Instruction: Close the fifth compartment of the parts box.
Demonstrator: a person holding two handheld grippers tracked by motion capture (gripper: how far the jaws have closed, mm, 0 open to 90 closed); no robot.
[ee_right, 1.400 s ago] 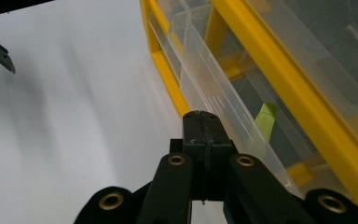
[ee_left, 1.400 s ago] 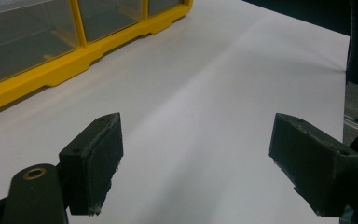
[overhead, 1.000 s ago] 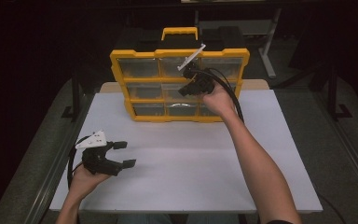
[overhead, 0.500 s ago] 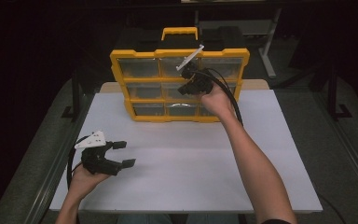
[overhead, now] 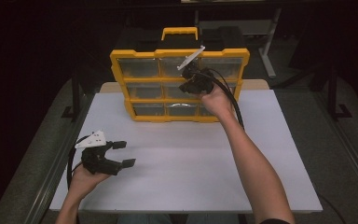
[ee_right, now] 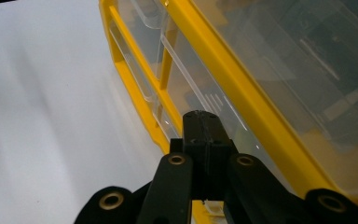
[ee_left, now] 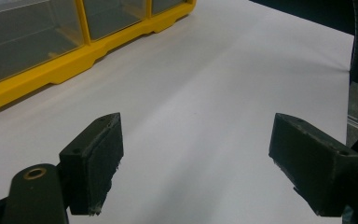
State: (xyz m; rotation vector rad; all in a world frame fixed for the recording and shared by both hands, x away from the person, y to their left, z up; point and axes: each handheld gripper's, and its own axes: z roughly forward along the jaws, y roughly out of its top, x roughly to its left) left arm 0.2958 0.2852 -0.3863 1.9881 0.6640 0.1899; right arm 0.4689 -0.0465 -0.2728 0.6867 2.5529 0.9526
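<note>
Held low over the white tabletop (overhead: 186,154), well in front of the yellow organiser (overhead: 179,86) and off its left corner, the left hand-held gripper (overhead: 121,154) is seen with its jaws wide apart and nothing between them. In the left gripper view the two black pads (ee_left: 95,163) are shown hovering above bare tabletop (ee_left: 205,107), with the organiser's lower yellow edge (ee_left: 74,51) lying beyond them at the upper left.

Upright at the far edge of the tabletop, the organiser is seen with a yellow carrying handle (overhead: 180,31) on top and three rows of clear drawers (overhead: 144,90) in its front.

Against the front of the organiser, right of its centre at the middle row, the right hand-held gripper (overhead: 190,80) is held with its jaws pressed together. In the right gripper view the closed jaw tips (ee_right: 201,123) are seen just beside a clear drawer front (ee_right: 186,79); whether a drawer lip is pinched between them cannot be told. A black cable (overhead: 230,100) is trailed from this hand-held gripper down along the forearm (overhead: 256,168).
</note>
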